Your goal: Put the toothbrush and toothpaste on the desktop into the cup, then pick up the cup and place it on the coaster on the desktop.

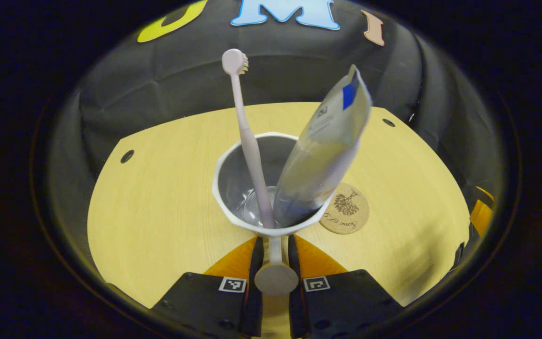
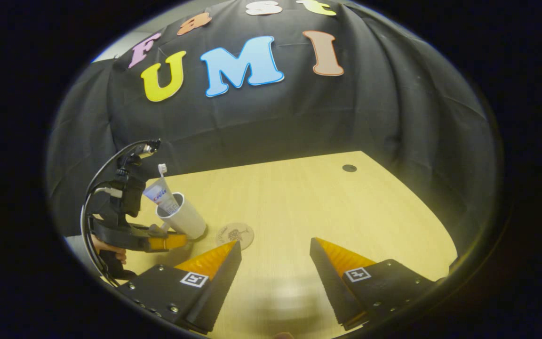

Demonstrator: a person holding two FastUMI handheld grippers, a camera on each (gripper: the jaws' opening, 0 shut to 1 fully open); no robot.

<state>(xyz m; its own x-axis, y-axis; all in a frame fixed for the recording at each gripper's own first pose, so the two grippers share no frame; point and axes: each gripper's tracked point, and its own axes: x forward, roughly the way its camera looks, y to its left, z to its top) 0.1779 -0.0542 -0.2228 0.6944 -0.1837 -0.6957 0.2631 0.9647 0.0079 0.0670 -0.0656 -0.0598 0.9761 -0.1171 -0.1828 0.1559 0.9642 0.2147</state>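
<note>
A white faceted cup (image 1: 271,188) with a handle is seen upright, its handle clamped between the fingers of the left hand-held gripper (image 1: 274,254). A pale pink toothbrush (image 1: 248,136) is stood inside it, bristles upward, leaning left. A silvery toothpaste tube (image 1: 322,150) is leaned rightward within the cup. A round cork coaster (image 1: 346,209), printed with a tree, is laid flat on the bench (image 1: 158,207) just beside the cup.

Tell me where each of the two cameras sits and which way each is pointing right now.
Left gripper view: rides on the left gripper, looking down along its fingers shut on the cup's handle, into the cup.
Right gripper view: rides on the open right gripper, above the desktop, facing the booth wall; a hand holds the other gripper.
Shared: cup, toothbrush, toothpaste, coaster, desktop.
</note>
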